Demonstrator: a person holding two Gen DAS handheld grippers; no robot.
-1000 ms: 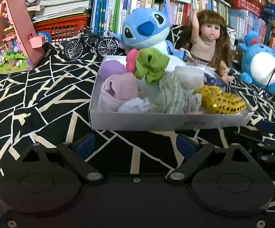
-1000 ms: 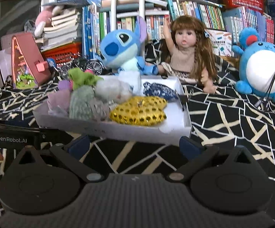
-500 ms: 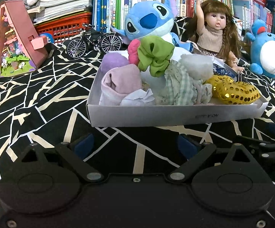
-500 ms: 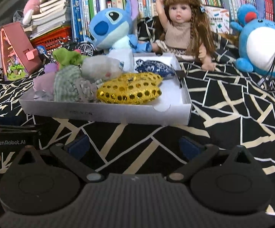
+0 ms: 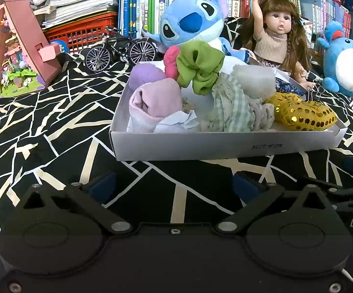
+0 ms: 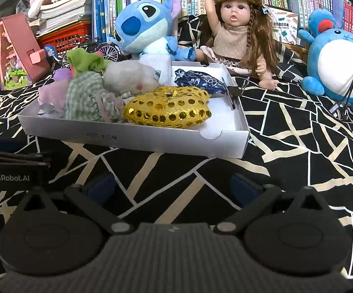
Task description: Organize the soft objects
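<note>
Patterned black cloth (image 5: 54,127) bears white tray (image 5: 225,144), toys, perhaps cables.

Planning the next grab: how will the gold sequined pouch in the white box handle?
The gold sequined pouch looks plump and soft, so it should squash under the pads. Its shiny sequins may slip. It lies loose in the white box, probably light.

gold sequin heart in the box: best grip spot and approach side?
Judging by its pose, the right gripper suits: jaws open, empty. The gold sequin heart lies flat against the white box front wall, cloths at its left. Come over that wall from above and pinch across the plump right lobe, nearest the bare floor.
</note>
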